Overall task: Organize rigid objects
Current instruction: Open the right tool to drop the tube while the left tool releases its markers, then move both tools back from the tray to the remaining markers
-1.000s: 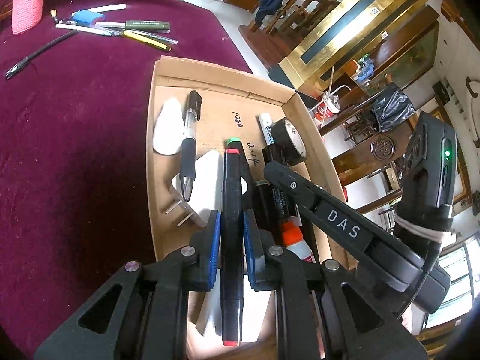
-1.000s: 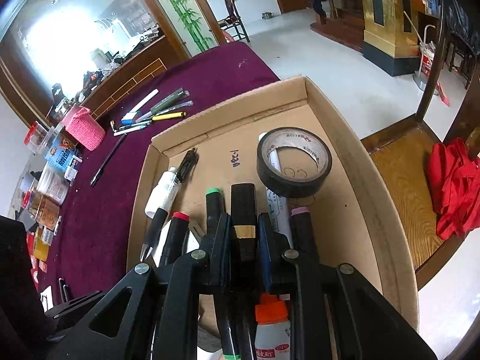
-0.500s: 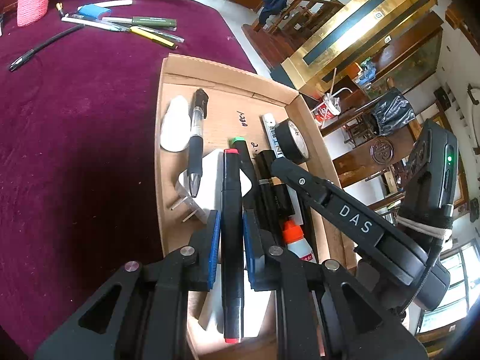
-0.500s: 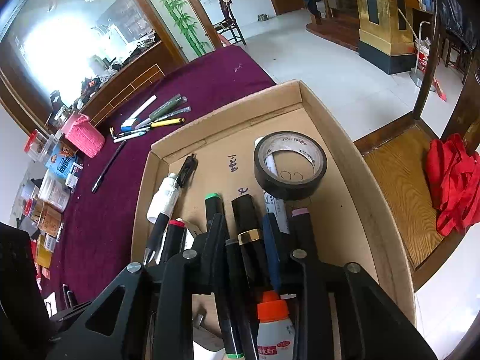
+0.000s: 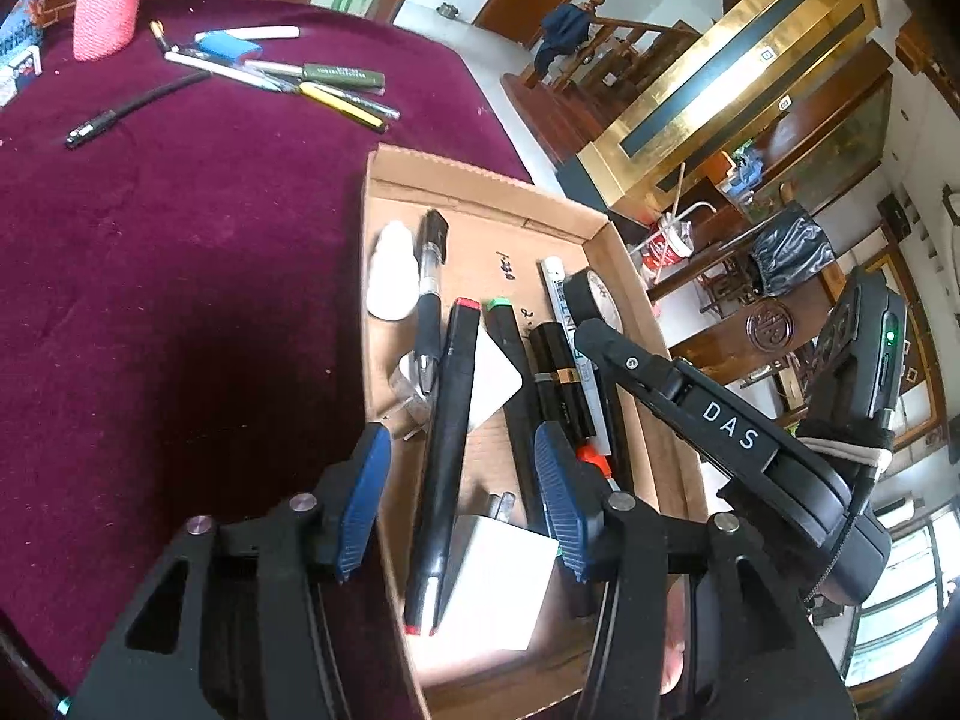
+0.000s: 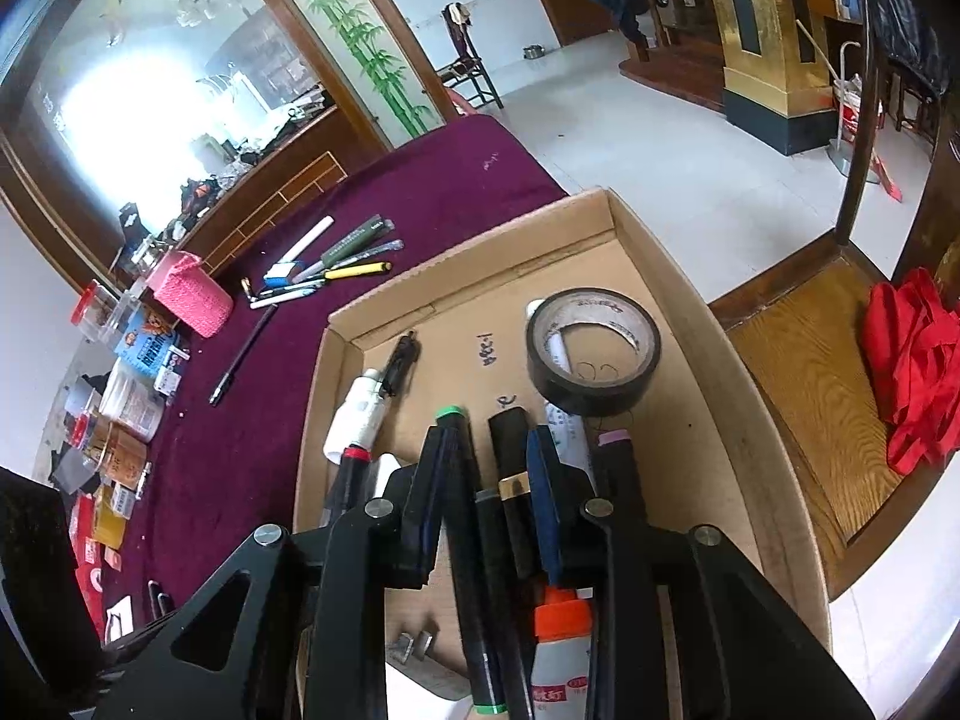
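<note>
Now the red-tipped marker [image 5: 447,450] lies free between the left hand-held gripper's [image 5: 462,486] opening jaws.

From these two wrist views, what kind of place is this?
Probably a home's main hall, not a lab: a table under a maroon velvet cloth, a wooden staircase on a tiled floor, and a bamboo-painted glass partition. The work itself is stationery sorting into a cardboard tray.

Maroon cloth [image 5: 180,252], tan box [image 6: 708,312].
Black marker [image 5: 447,432] capped red; black tape roll [image 6: 594,351]; pink knitted holder [image 6: 192,294].
</note>
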Demonstrator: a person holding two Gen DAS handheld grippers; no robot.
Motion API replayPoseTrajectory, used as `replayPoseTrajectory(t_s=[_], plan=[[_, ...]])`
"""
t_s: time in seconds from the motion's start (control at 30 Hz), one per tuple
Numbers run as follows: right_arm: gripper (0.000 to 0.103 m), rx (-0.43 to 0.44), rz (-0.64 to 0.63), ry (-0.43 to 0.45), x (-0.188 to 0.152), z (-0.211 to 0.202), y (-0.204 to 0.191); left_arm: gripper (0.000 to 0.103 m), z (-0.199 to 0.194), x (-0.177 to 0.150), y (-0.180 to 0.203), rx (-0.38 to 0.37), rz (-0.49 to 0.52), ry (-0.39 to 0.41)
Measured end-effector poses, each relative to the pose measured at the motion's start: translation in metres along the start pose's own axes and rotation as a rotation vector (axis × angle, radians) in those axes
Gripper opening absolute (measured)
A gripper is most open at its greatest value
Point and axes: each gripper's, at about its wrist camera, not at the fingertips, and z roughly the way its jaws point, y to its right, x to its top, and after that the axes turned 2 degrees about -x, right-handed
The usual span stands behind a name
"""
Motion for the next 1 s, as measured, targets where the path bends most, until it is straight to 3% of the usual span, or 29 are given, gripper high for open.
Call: replayPoseTrajectory(t_s=[0.33,0.63,0.77,0.9,1.0], plan=[[0.023,0.024,-0.031,0.027,-0.001,-0.003,-0.009,0.048,-0.036,-0.005,0.001,-0.023,0.005,0.047],[0.023,0.089,-0.142,0.066,-0.008,-0.011,-0.037,0.048,-0.086,-0.029,-0.026,0.018,-0.011,0.095],[0.023,0.127,-0.184,0.077,-0.013,-0.011,-0.050,0.048,-0.118,-0.047,-0.048,0.032,-0.024,0.143],[0.023,0.154,-0.215,0.075,-0.019,-0.008,-0.061,0.048,-0.154,-0.068,-0.082,0.126,-0.033,0.193],[0.023,0.155,-0.229,0.063,-0.022,-0.004,-0.066,0.048,-0.177,-0.081,-0.131,0.180,-0.137,0.208]])
